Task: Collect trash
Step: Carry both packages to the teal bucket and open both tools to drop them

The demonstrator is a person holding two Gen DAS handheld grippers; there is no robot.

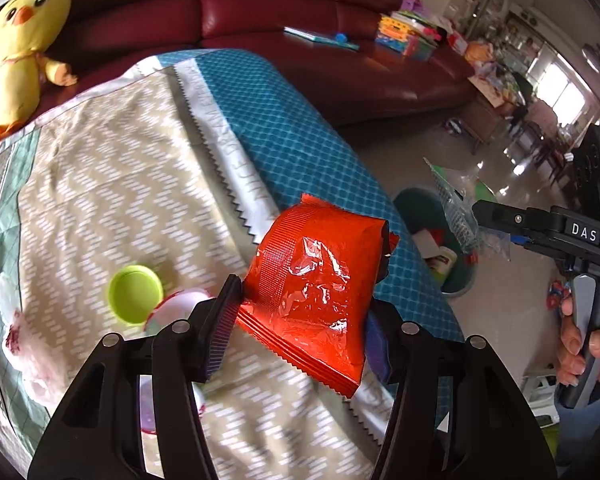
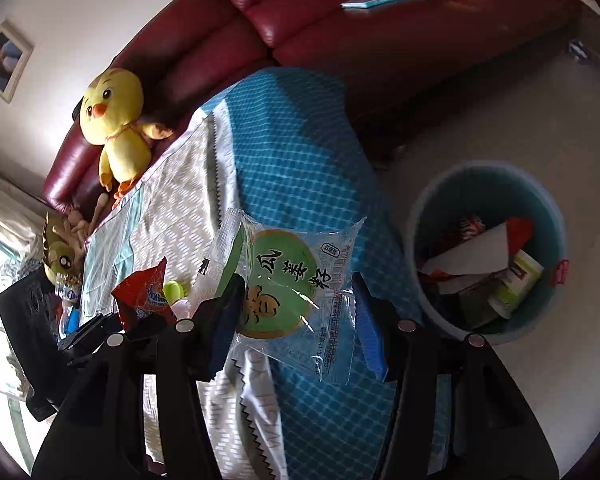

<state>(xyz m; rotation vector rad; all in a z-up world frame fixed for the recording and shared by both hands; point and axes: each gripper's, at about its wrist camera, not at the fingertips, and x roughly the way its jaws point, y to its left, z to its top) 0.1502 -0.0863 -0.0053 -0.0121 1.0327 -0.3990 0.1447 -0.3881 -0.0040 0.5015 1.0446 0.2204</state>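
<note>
A red foil wrapper [image 1: 316,280] hangs above the clothed table [image 1: 112,184], pinched between the fingers of my left gripper [image 1: 302,304], which is shut on it. My right gripper [image 2: 296,284] is shut on a clear snack packet [image 2: 288,276] with a green round label, held over the table's blue edge. The left wrist view shows that packet [image 1: 454,200] at the right gripper's tip [image 1: 480,212], above a teal trash bin [image 1: 410,204]. The bin [image 2: 496,188] stands on the floor right of the table and holds several cartons and wrappers.
On the table lie a green bottle cap [image 1: 134,294], a crumpled stained tissue [image 1: 24,344] and a pink-rimmed lid [image 1: 184,300]. A yellow plush chick [image 1: 20,48] sits on the red sofa [image 1: 300,12] behind. A hand [image 1: 580,344] grips the right tool's handle.
</note>
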